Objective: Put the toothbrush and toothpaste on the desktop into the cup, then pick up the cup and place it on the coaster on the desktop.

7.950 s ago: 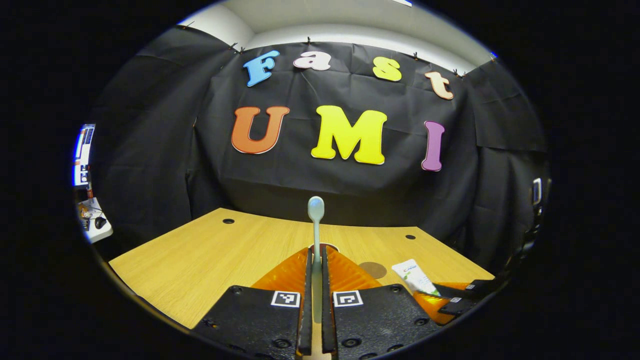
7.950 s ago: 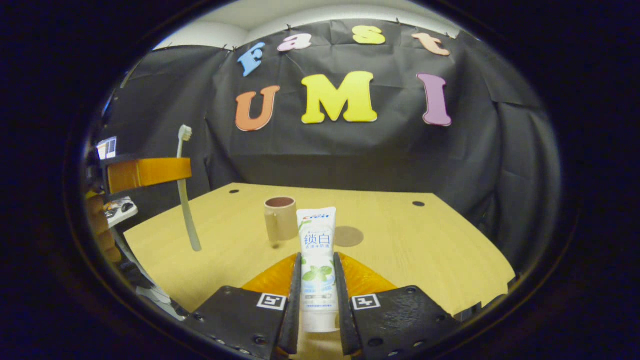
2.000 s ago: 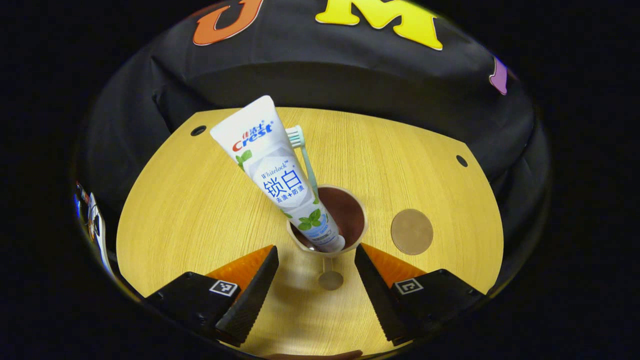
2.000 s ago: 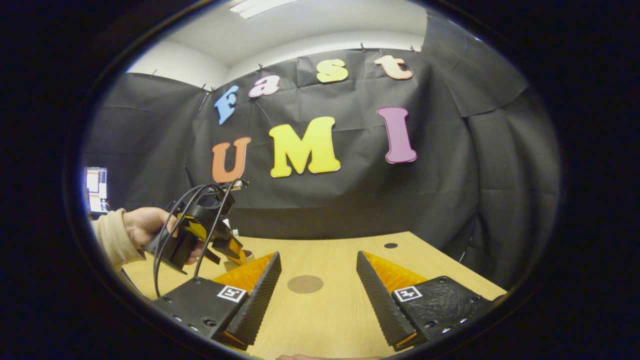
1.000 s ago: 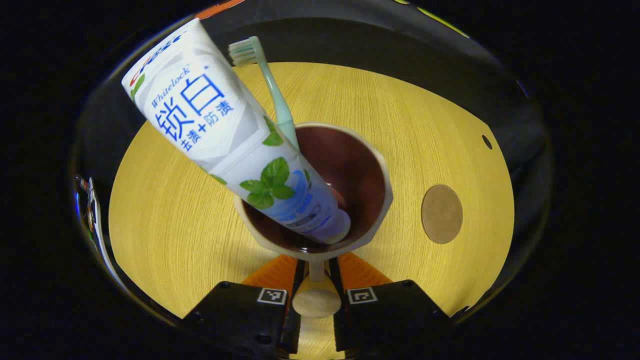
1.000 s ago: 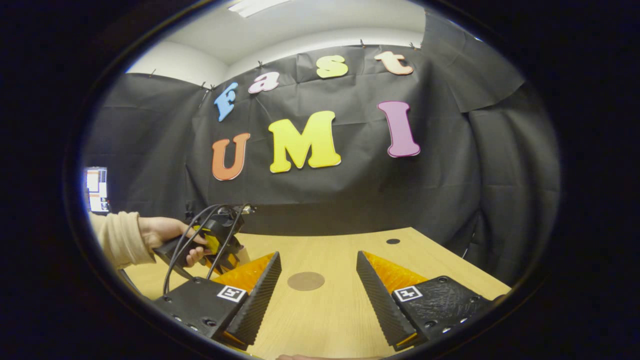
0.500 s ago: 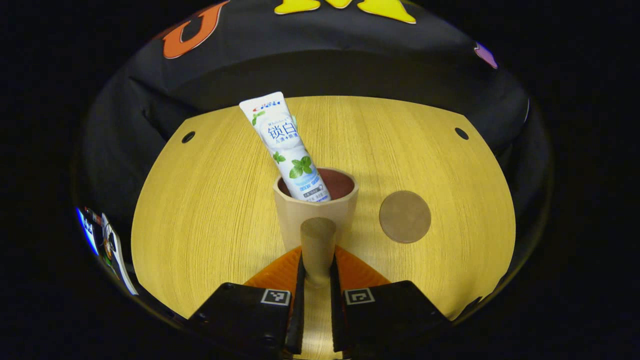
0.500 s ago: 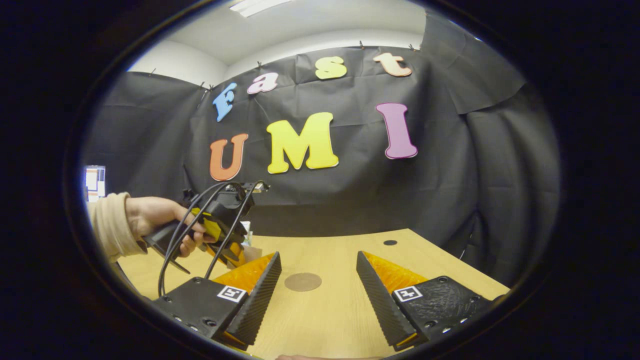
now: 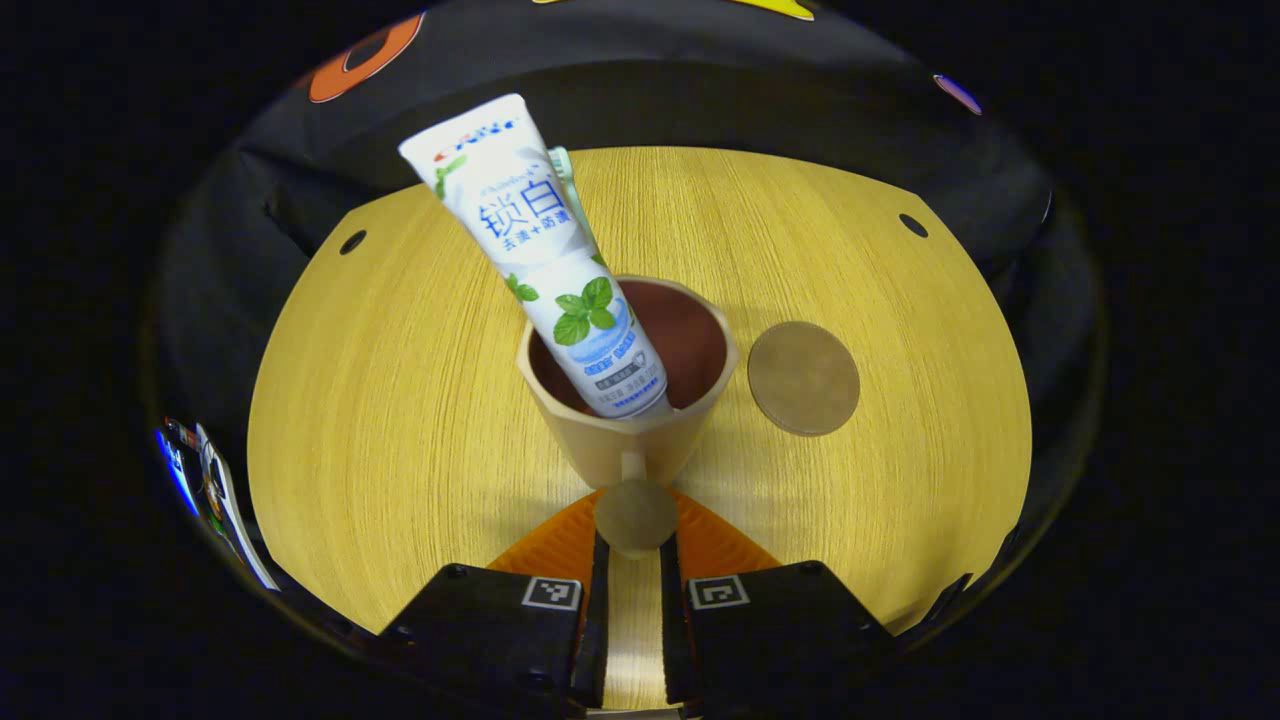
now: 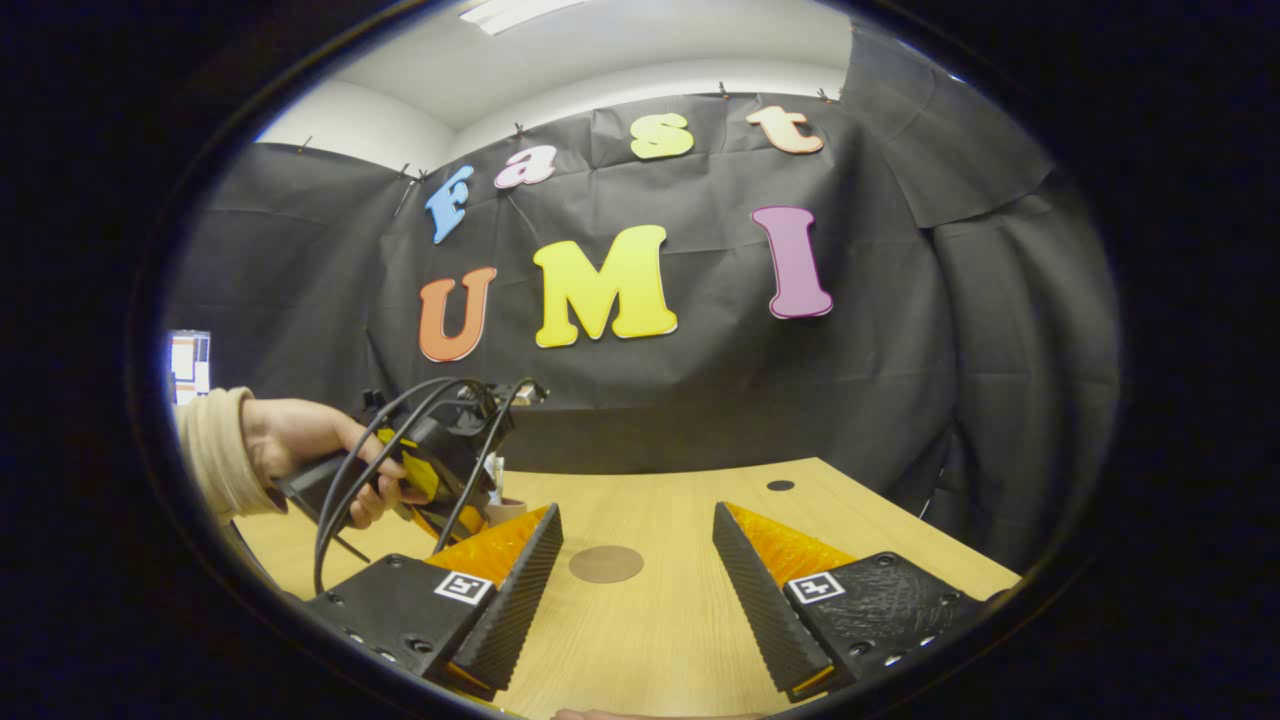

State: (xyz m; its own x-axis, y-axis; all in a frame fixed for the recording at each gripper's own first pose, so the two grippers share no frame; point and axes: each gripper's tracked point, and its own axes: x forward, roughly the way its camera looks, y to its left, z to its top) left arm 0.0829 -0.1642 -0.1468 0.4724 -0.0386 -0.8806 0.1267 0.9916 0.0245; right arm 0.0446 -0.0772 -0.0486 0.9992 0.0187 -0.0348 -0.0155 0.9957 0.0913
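Note:
A beige cup (image 9: 610, 440) with a dark brown inside stands left of the round brown coaster (image 9: 803, 377) on the wooden desktop (image 9: 400, 400). A white toothpaste tube (image 9: 530, 240) leans out of the cup to the far left. The toothbrush head (image 9: 562, 165) peeks out behind the tube. My left gripper (image 9: 632, 548) is shut on the cup's handle (image 9: 635, 512). I cannot tell whether the cup's base touches the desk. In the right gripper view my right gripper (image 10: 637, 560) stands open over the desk, with the coaster (image 10: 606, 563) beyond it.
In the right gripper view a hand (image 10: 300, 440) in a beige sleeve holds the left gripper (image 10: 440, 470) with its black cables at the left, and the cup's rim (image 10: 505, 508) shows beside it. Dark cable holes (image 9: 912, 225) dot the desk's far corners.
The left gripper view now looks more steeply down into the cup, which appears larger and nearer the coaster. The handle stays between the left fingers. The right gripper has barely moved and stays open.

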